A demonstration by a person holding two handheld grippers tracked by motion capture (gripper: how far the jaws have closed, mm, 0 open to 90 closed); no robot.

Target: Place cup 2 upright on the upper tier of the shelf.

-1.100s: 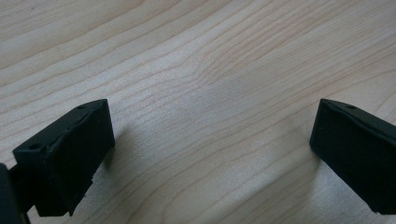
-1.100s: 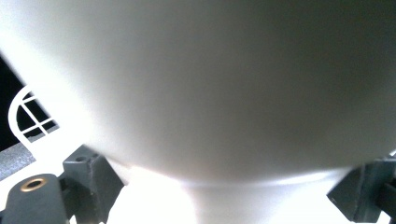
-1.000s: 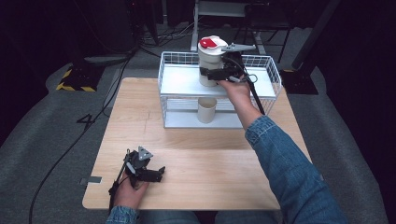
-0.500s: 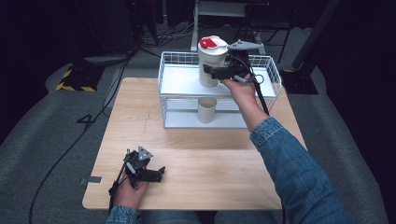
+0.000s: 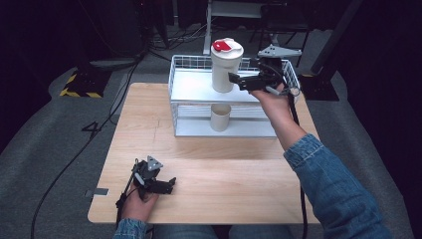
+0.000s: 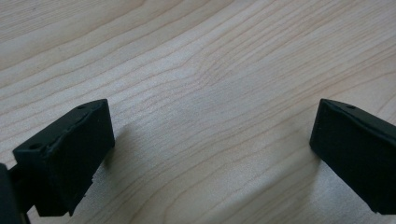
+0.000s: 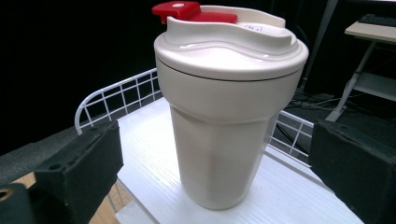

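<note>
Cream tumbler [image 7: 229, 116] (red lid tab [image 7: 180, 10]), white wire rack [image 5: 191, 87].

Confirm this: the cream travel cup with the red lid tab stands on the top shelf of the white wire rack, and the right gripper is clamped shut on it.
Not clamped. The right gripper is open: in the right gripper view its jaws stand wide on either side of the cream travel cup, clear of it. The cup does stand on the top shelf of the white wire rack.

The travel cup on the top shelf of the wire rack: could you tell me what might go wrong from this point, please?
The travel cup is tall and narrow-based, and the open right gripper sits close beside it, so a sideways brush could tip it. It stands near the front of the top shelf, where I see no rail, so a topple might send it off the wire rack onto the table.
</note>
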